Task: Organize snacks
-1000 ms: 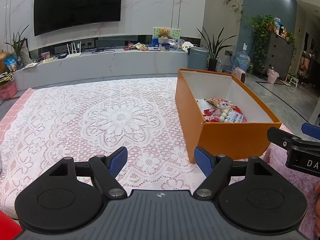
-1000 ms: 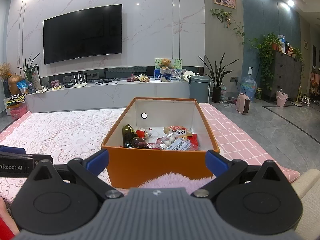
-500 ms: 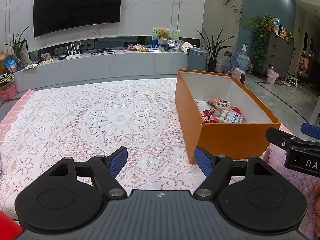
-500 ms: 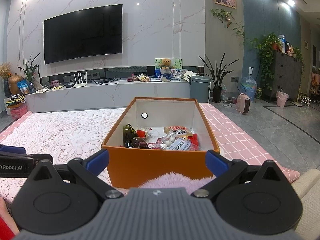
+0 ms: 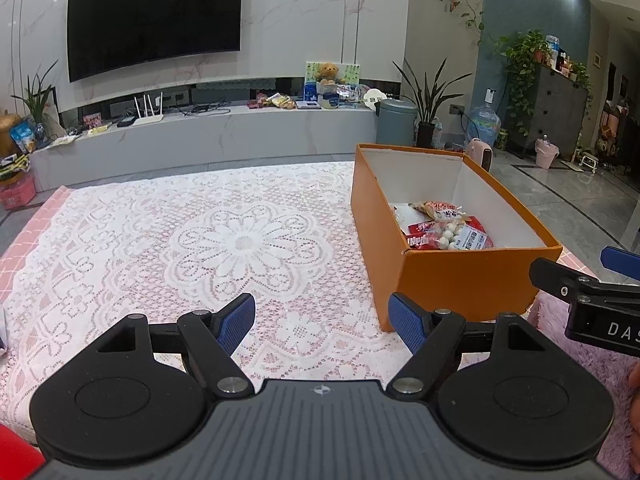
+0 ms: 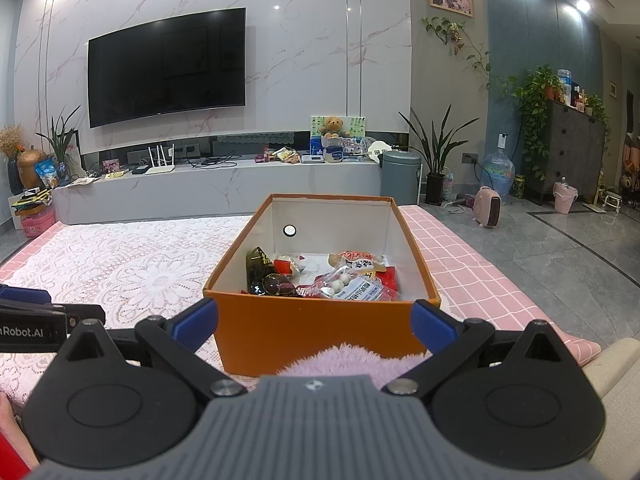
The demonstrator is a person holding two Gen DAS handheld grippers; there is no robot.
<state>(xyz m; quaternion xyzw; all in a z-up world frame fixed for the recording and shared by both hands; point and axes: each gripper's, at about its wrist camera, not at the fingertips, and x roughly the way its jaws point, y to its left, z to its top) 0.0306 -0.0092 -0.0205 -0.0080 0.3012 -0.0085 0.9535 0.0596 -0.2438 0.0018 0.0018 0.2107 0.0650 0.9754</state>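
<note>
R wrist view alone shows dark packets (image 6: 267, 280) in orange box (image 6: 316, 332), 12 o'clock between wide-apart right gripper (image 6: 314, 318); left gripper (image 5: 322, 318) also spread, box at 2 o'clock.

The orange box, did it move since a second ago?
No. In the right wrist view the orange box sits at the same spot against the pink checked cloth and the TV.

i see the orange box (image 6: 316, 330) upright and open on the lace cloth, white inside. the snack packets (image 6: 352, 280) lie heaped at its near end, the far end bare.
</note>
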